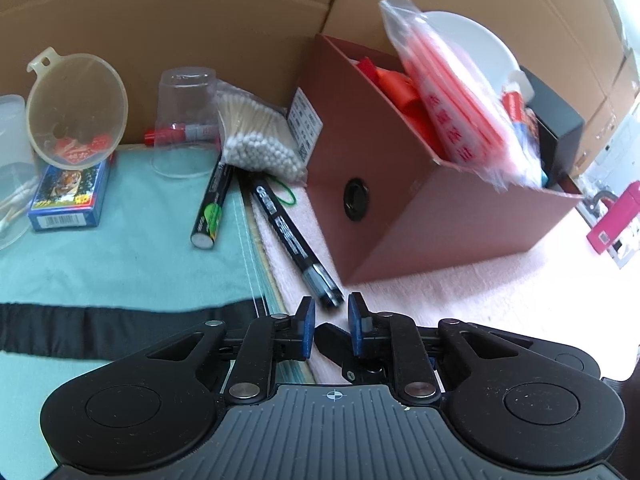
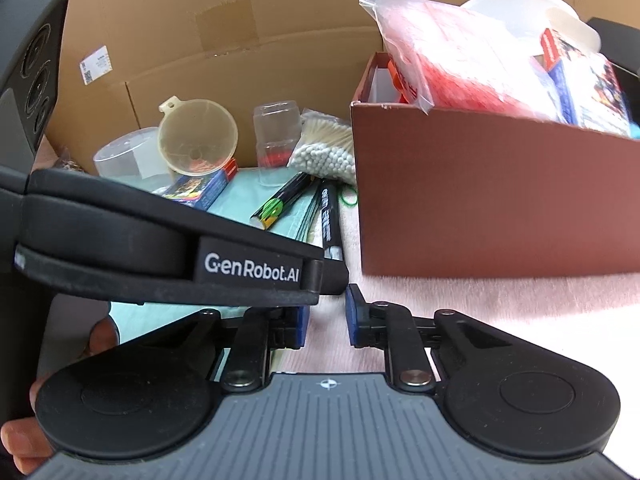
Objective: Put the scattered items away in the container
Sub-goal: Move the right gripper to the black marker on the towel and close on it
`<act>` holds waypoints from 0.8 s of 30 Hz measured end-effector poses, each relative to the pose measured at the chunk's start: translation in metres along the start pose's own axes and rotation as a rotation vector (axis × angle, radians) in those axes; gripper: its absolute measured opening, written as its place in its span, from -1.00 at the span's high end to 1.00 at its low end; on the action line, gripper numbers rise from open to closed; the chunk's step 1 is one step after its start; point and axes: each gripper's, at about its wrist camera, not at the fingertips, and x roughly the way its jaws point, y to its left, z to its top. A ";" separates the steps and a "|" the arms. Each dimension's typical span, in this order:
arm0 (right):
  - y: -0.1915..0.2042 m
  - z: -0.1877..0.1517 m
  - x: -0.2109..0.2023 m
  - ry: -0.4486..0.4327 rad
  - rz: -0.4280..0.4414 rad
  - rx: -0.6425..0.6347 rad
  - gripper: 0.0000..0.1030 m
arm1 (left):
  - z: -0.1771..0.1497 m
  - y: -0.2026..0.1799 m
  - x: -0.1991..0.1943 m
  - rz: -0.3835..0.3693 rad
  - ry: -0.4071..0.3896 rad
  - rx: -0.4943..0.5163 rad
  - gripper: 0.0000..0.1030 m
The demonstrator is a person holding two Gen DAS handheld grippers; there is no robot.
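Observation:
A brown cardboard box stands on the pink mat, holding a clear bag of red packets, a white bowl and other items; it also shows in the right wrist view. Left of it lie a black marker, a black-and-green marker, a bag of cotton swabs, an upturned clear cup over a red marker, a funnel and a blue card box. My left gripper is open and empty just short of the black marker's tip. My right gripper is open and empty, behind the left one.
Tall cardboard walls close off the back. A teal cloth covers the left, a pink mat the right. A pink object and a black box sit at the far right. A green rubber band lies by the box.

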 end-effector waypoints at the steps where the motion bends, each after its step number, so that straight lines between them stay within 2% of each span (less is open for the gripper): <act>1: 0.000 -0.002 -0.003 0.001 0.001 0.000 0.59 | -0.003 -0.003 -0.002 0.005 -0.002 0.006 0.64; 2: 0.000 -0.005 -0.006 0.002 0.002 0.001 0.62 | -0.006 -0.005 -0.003 0.010 -0.005 0.010 0.71; 5: 0.000 -0.008 -0.012 0.003 0.012 0.007 0.62 | -0.008 -0.006 -0.008 0.006 -0.009 -0.011 0.65; 6: 0.000 -0.008 -0.015 -0.006 0.011 0.011 0.61 | -0.008 -0.004 -0.012 0.000 -0.018 -0.025 0.31; 8: -0.002 -0.002 -0.008 -0.023 0.001 0.015 0.52 | -0.006 -0.001 -0.017 0.007 -0.044 -0.040 0.24; 12: -0.003 0.003 -0.003 -0.029 0.002 0.019 0.41 | 0.002 0.006 -0.019 0.035 -0.073 -0.043 -0.05; 14: 0.003 0.005 0.005 -0.031 -0.004 0.019 0.25 | 0.005 0.009 -0.014 0.034 -0.065 -0.043 -0.05; 18: -0.003 0.009 0.014 -0.025 -0.011 0.034 0.24 | 0.008 0.009 -0.005 0.033 -0.056 -0.018 -0.05; 24: -0.001 0.012 0.024 -0.017 0.006 0.028 0.27 | 0.008 0.016 0.006 0.030 -0.053 -0.040 -0.02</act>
